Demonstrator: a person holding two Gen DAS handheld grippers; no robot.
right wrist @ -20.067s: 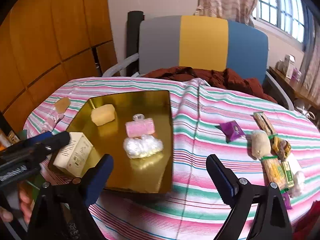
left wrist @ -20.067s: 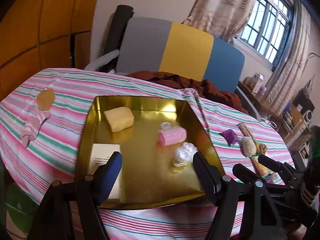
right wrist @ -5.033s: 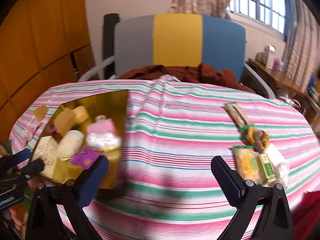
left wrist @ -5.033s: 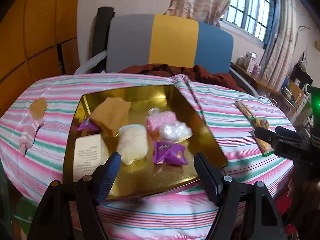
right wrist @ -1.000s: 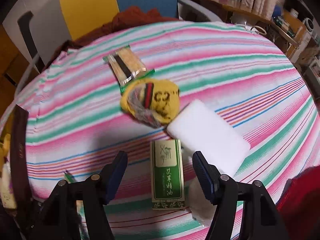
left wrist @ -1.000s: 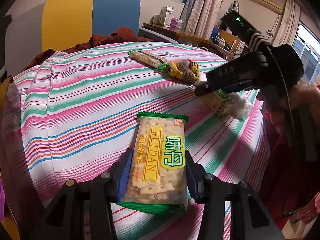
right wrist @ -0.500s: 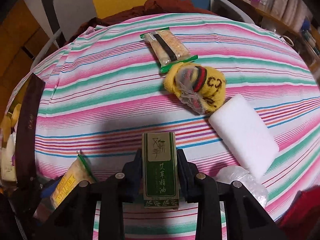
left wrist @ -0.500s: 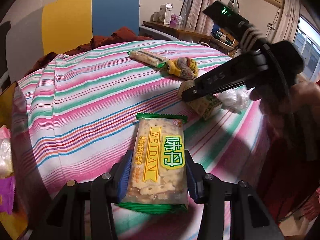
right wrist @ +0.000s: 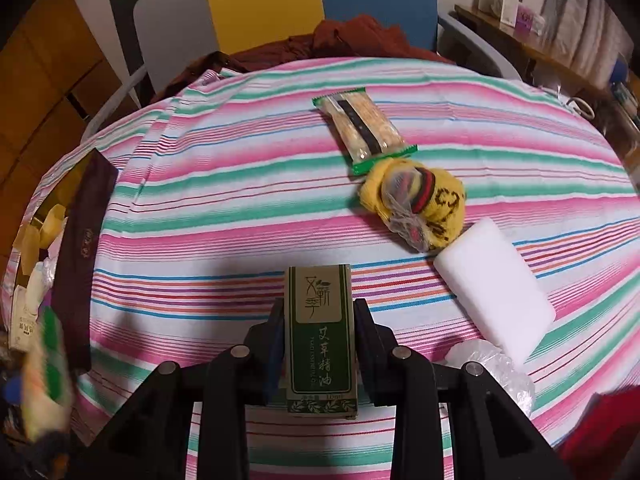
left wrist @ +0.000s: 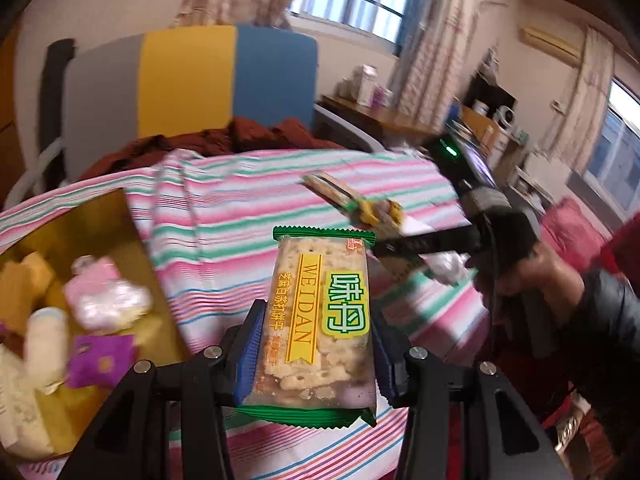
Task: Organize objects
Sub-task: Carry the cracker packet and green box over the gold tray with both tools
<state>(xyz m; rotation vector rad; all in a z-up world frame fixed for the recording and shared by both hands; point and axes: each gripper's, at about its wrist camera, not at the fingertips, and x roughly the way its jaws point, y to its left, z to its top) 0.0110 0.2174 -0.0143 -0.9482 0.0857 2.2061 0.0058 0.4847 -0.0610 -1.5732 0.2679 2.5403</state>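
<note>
We've got both grippers loaded right now: the left gripper (left wrist: 316,344) is clamped on a cracker packet (left wrist: 318,312), its blue pads pressing the long sides with the packet held up off the cloth, and the right gripper (right wrist: 320,344) is closed tight around a small green box (right wrist: 321,332), gripped across its narrow sides near the lower half. The gold tray (left wrist: 120,216) sits out at about 9 o'clock from the crackers in the left wrist view, already holding a pink bundle (left wrist: 96,284), a purple sachet (left wrist: 100,360) and some yellowish pieces. To do this step well, we'd guess it's best to carry the packet over low and level, pick a bare patch of tray, and open only once it's resting — crackers crumble if squeezed or dropped. The packet is clear film with green crimped ends and a yellow-green label; the box is dark green with a pale panel and white characters. Still out on the striped tablecloth (right wrist: 240,184), around 1 o'clock from the box: a second snack pack (right wrist: 362,128), a yellow knit bundle (right wrist: 416,200) and a white block (right wrist: 494,284).
</note>
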